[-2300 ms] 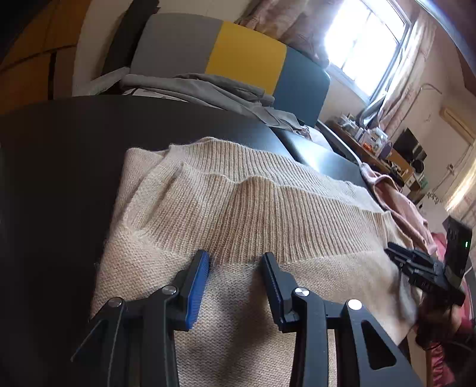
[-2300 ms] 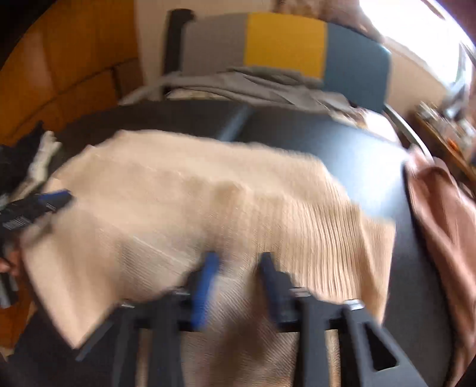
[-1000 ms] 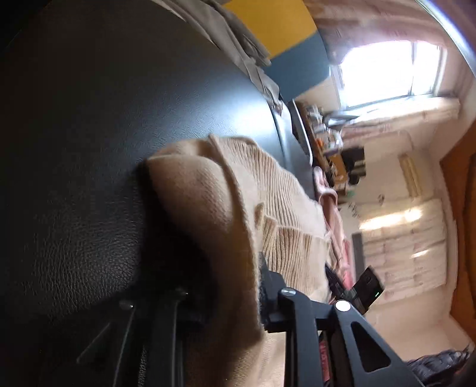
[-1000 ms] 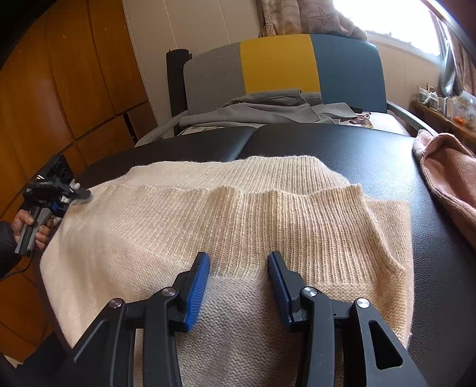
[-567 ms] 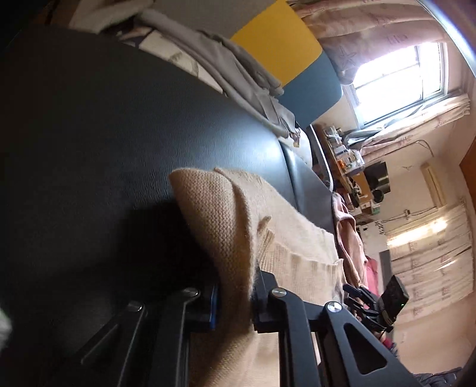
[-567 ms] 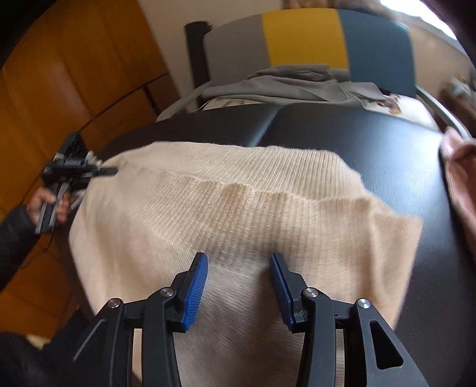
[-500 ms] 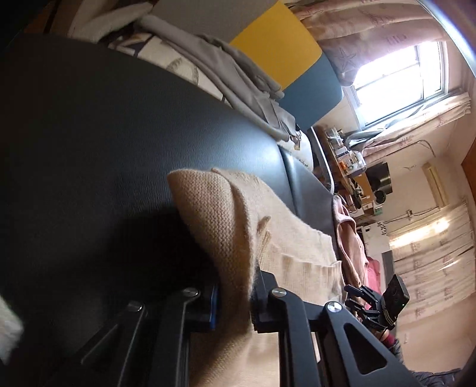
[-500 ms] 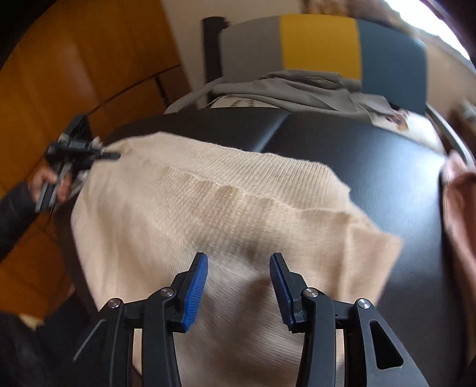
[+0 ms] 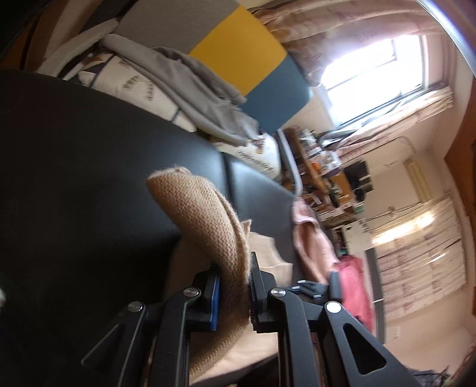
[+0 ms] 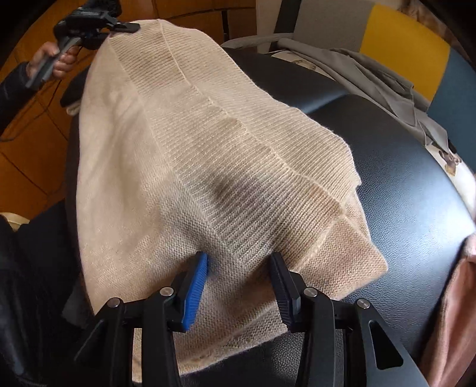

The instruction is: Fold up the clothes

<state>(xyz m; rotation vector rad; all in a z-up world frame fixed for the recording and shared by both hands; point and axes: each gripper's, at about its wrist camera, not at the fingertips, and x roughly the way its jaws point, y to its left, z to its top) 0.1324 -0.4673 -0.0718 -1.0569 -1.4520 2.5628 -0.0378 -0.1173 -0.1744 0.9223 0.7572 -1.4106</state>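
A beige knit sweater (image 10: 208,143) lies across the black padded table (image 10: 401,178). Its far left corner is raised off the surface. My left gripper (image 10: 125,28) is shut on that corner, with a hand (image 10: 59,59) on its handle. In the left wrist view a thick fold of the sweater (image 9: 196,208) is pinched in the left gripper (image 9: 235,285). My right gripper (image 10: 238,279) is open, pointing steeply down over the sweater's near ribbed part. Its fingertips (image 10: 199,268) are at the knit, and I cannot tell if they touch it.
A chair with a grey, yellow and blue back (image 10: 401,44) stands behind the table, with grey clothes (image 10: 357,68) piled on its seat. A pink garment (image 10: 458,312) lies at the table's right edge. Orange wood panelling (image 10: 17,148) is on the left.
The left gripper has risen with the sweater's corner, pulling that side up off the table. The right gripper has rolled and tipped downward over the near part, with its jaws unchanged.
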